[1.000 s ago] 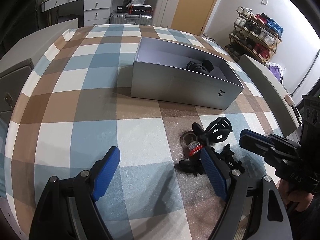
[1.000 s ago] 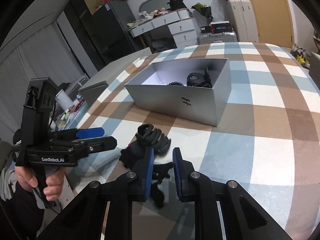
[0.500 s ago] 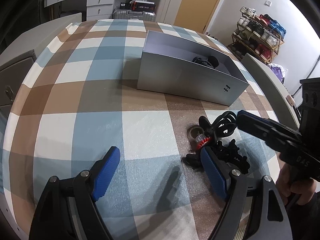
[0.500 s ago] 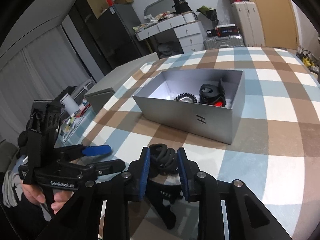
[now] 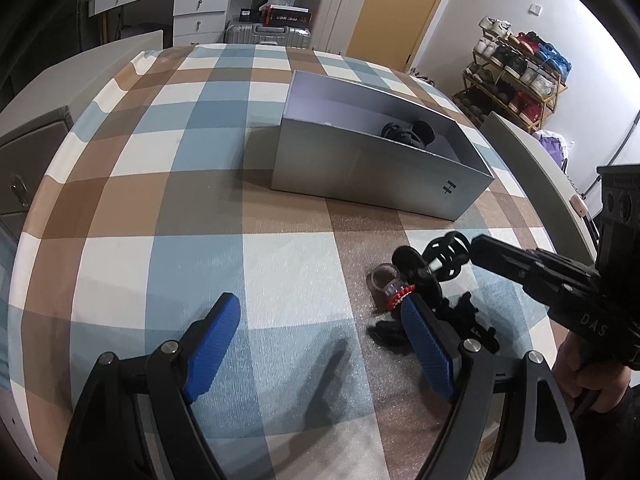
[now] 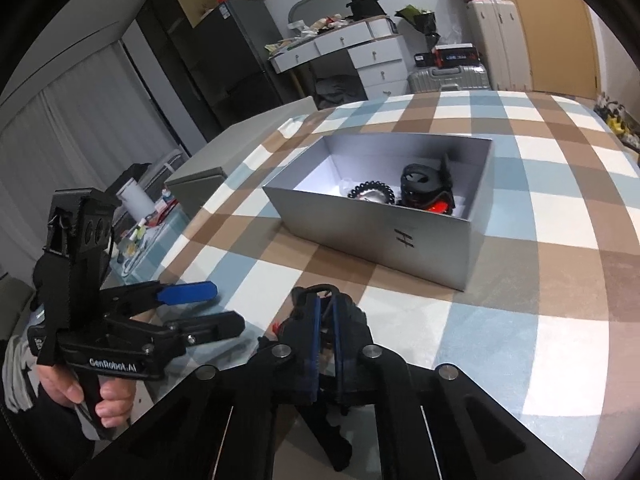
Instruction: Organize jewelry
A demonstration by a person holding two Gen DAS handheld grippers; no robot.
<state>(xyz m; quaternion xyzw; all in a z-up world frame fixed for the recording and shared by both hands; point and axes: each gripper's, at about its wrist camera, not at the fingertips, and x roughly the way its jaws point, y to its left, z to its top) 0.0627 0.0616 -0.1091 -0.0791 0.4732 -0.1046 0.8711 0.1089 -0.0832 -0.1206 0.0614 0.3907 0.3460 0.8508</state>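
A silver open box [image 5: 372, 176] stands on the checked table; in the right wrist view the box [image 6: 400, 236] holds a black bead bracelet [image 6: 370, 192] and a black and red piece [image 6: 428, 196]. A pile of black jewelry [image 5: 452, 312] with a red-beaded ring [image 5: 398, 294] lies near the table's front. My right gripper [image 6: 326, 312] is shut on a black openwork bracelet [image 5: 446, 254], lifted just above the pile. My left gripper [image 5: 316, 336] is open and empty, its right finger beside the pile.
A small brownish clear ring [image 5: 382, 278] lies left of the pile. A grey cabinet [image 5: 24, 160] stands at the table's left, a white bench edge [image 5: 532, 168] at its right. Dressers and suitcases [image 5: 272, 36] stand behind.
My right gripper closed on the black bracelet and lifted it from the pile toward the box. My left gripper stayed open and nearly still.
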